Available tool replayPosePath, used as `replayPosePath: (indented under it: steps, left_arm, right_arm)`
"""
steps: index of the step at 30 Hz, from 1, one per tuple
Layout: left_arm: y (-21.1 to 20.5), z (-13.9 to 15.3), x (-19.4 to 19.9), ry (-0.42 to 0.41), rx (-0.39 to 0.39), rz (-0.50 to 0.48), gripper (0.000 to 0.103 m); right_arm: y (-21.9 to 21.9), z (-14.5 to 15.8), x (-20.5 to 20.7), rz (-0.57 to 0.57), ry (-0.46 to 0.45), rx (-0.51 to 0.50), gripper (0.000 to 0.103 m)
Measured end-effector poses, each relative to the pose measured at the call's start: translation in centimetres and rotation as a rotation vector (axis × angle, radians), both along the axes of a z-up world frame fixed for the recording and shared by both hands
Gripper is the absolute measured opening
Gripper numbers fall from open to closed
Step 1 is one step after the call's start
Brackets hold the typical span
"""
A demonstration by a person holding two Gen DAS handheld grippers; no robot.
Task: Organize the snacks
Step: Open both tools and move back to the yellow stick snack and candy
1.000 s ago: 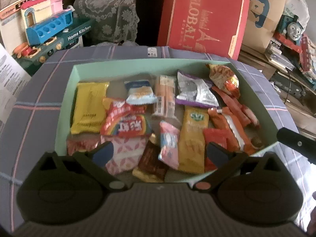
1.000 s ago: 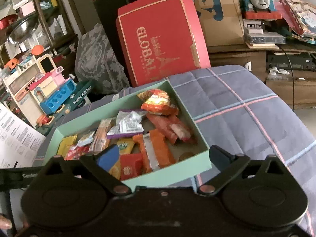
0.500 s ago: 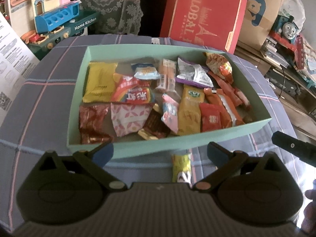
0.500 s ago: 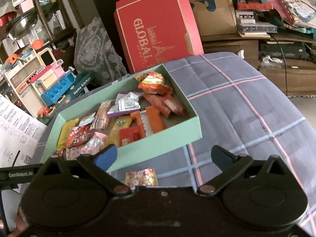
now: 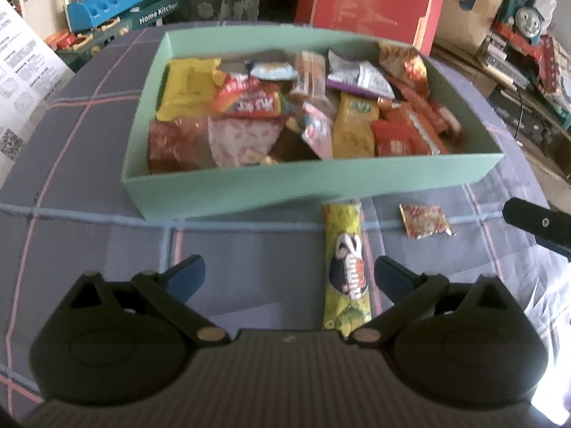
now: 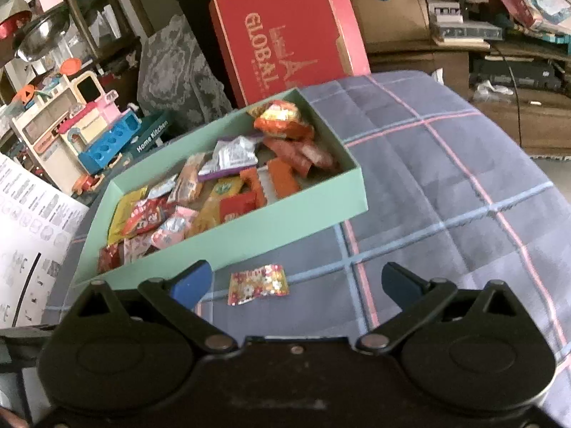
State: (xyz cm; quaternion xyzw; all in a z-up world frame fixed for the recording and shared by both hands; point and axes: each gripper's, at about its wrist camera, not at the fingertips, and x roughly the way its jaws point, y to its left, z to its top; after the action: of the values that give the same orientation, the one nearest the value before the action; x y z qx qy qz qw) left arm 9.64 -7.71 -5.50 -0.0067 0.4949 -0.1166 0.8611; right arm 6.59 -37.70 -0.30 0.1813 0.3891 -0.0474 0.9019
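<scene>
A mint-green box (image 5: 310, 187) (image 6: 221, 242) full of several snack packets sits on the plaid cloth. In front of it lie a long yellow-green snack stick (image 5: 346, 264) and a small red-and-gold packet (image 5: 424, 220) (image 6: 257, 284). My left gripper (image 5: 289, 278) is open and empty, pulled back from the box, with the yellow stick just inside its right finger. My right gripper (image 6: 298, 281) is open and empty too, with the small packet between its fingers and a little ahead. The right gripper's tip (image 5: 535, 221) shows at the right edge of the left wrist view.
A red "GLOBAL" carton (image 6: 285, 32) leans behind the table. A toy kitchen set (image 6: 103, 132) and a printed sheet (image 6: 25, 232) are to the left. Cardboard boxes and a toy train (image 5: 528, 18) fill the right. Bare plaid cloth (image 6: 446, 178) lies right of the box.
Both grippers have drawn back from the box toward the table's near edge. The yellow stick and the small packet in front of the box have come into view.
</scene>
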Motion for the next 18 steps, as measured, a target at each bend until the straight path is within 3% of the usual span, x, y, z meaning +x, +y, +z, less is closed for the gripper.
replayPosePath:
  steps: [9,18]
  left_arm:
    - [-1.5,-2.5,0.4,0.044,0.039,-0.036,0.103]
    - [1.4,-2.9,1.5,0.036,0.060,0.038,0.103]
  right_arm:
    - [1.2,-1.1,1.4,0.047,0.028,-0.006,0.102]
    - [4.2,-1.8,4.4,0.211,0.023,-0.092,0.077]
